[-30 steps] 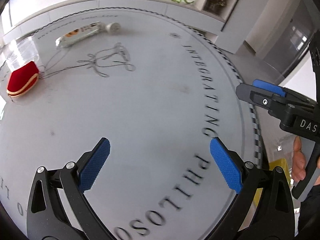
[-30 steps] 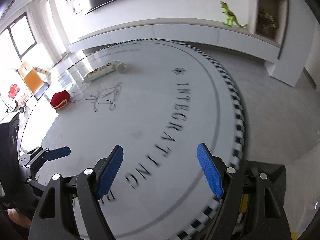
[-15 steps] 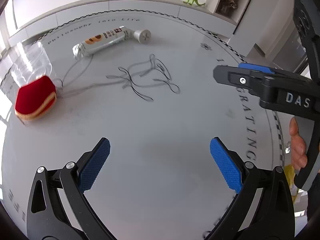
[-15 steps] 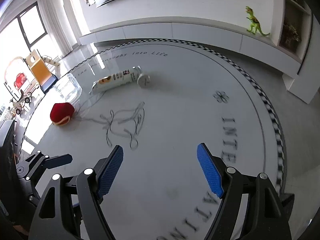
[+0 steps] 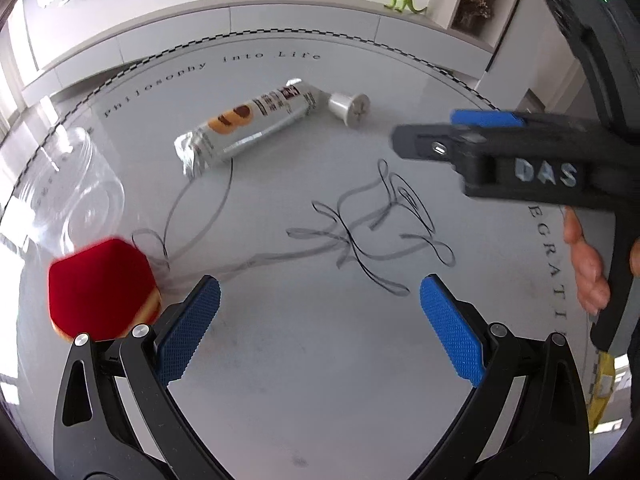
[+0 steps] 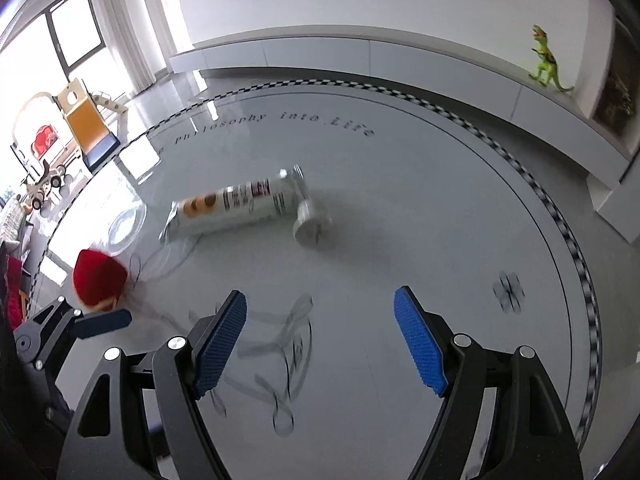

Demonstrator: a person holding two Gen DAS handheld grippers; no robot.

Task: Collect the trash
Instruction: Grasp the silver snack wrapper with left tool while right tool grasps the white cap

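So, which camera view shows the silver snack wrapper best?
The left wrist view shows the silver snack wrapper best: it is sharp there, with its print and crimped end clear, lying beside the small white cup. In the right wrist view the same wrapper is whole but blurred by motion.

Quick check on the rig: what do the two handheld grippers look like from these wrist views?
Both match: the left gripper and right gripper have black angular plastic frames with triangular cut-outs and silver screw heads. Their fingers carry blue pads with a fine knurled texture. Seen side-on, the right gripper's body bears raised grey letters "DAS" above a black pistol-style handle. No cables show.
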